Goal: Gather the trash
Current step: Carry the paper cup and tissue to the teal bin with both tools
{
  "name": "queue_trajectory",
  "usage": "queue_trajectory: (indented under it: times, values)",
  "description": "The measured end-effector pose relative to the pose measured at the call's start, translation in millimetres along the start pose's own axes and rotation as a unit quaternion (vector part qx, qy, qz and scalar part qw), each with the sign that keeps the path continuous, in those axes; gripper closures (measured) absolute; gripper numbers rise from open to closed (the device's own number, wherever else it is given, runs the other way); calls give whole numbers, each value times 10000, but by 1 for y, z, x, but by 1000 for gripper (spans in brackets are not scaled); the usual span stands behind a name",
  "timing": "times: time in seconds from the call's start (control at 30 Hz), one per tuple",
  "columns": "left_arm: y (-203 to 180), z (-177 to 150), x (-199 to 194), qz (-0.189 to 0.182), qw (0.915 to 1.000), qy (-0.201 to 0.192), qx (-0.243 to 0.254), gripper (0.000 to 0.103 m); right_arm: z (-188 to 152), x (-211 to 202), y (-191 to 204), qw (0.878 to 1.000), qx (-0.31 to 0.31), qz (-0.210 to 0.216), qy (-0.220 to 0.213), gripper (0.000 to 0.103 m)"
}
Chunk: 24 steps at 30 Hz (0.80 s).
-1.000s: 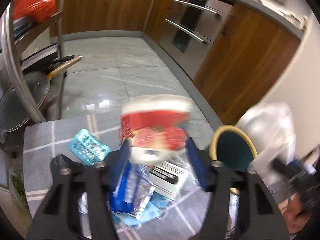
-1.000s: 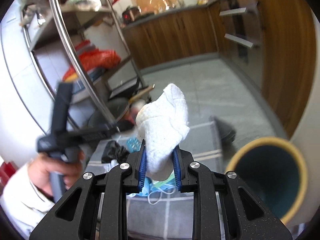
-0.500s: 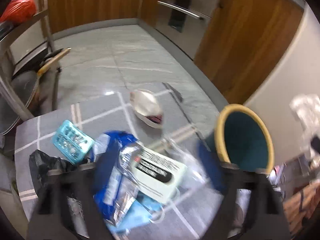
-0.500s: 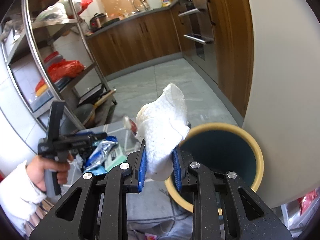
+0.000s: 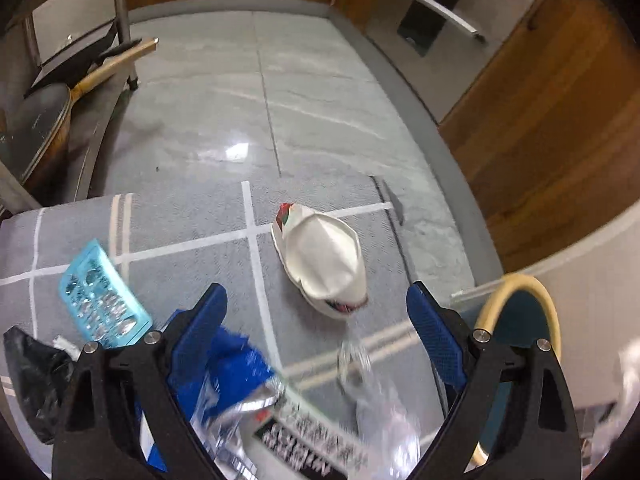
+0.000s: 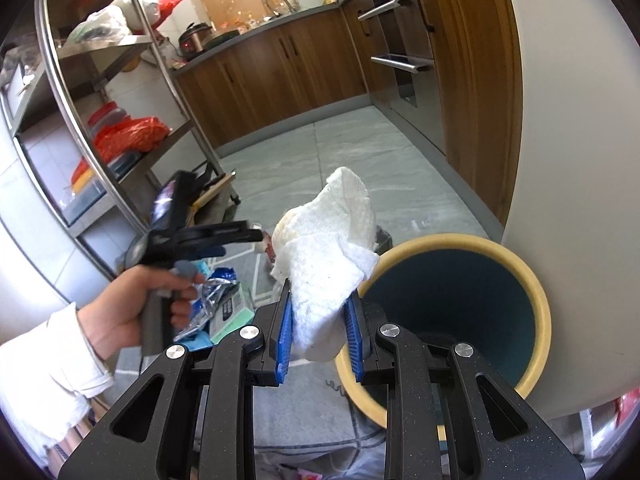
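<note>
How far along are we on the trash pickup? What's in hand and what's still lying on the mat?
Nothing visibly binned: the bin looks empty where its inside shows. In hand: the right gripper clamps a crumpled white paper towel at the bin's rim. The left gripper is open and empty above the mat. Left: the crushed paper cup, teal blister pack, blue foil wrapper, black bag.

Counted on and around the grey mat (image 5: 192,232):
- One teal bin (image 6: 452,308) with a yellow rim, at the mat's edge.
- One crushed white paper cup (image 5: 324,256), on the mat.
- One turquoise blister pack (image 5: 102,300), on the mat.
- One black bag (image 5: 34,380), on the mat.
- One blue foil wrapper (image 5: 232,372), on the mat.
- One white crumpled paper towel (image 6: 332,256), above the mat.
- Two grippers are seen: left gripper (image 5: 316,312), right gripper (image 6: 318,316).
</note>
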<state>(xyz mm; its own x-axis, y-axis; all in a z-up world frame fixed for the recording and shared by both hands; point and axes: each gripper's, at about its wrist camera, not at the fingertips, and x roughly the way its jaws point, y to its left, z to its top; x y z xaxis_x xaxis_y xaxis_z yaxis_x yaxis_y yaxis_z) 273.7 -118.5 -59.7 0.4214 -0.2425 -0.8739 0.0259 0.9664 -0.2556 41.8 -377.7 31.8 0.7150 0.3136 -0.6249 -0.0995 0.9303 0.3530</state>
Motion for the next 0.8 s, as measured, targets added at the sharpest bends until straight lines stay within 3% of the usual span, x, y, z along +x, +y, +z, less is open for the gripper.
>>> queue_trajectory:
  times: [0.13,0.2,0.27,0.33,0.57,0.8]
  values:
    - [-1,6,25,182,9996,192,-70,18,-2,3,-1,10000,0,4,54,78]
    - [2,6,33,154,9994,272,-118,30,-3,3,-1,10000,12,4,53,78]
    - [6,5,36,123,9992,349,-166,56,-2,4,-1,10000,33,12,61,78]
    - [11,4,34,130,9990,367,-210,73,-3,5,-3,10000,65,13,66,78]
    - [12,-10,3,-185,9997,112,-134,74,-3,5,-9,9999,139,-26,41,78]
    - [-54,-41,-40,-883,9944,-61,579,74,-8,-4,-27,9992,282,-283,-60,78]
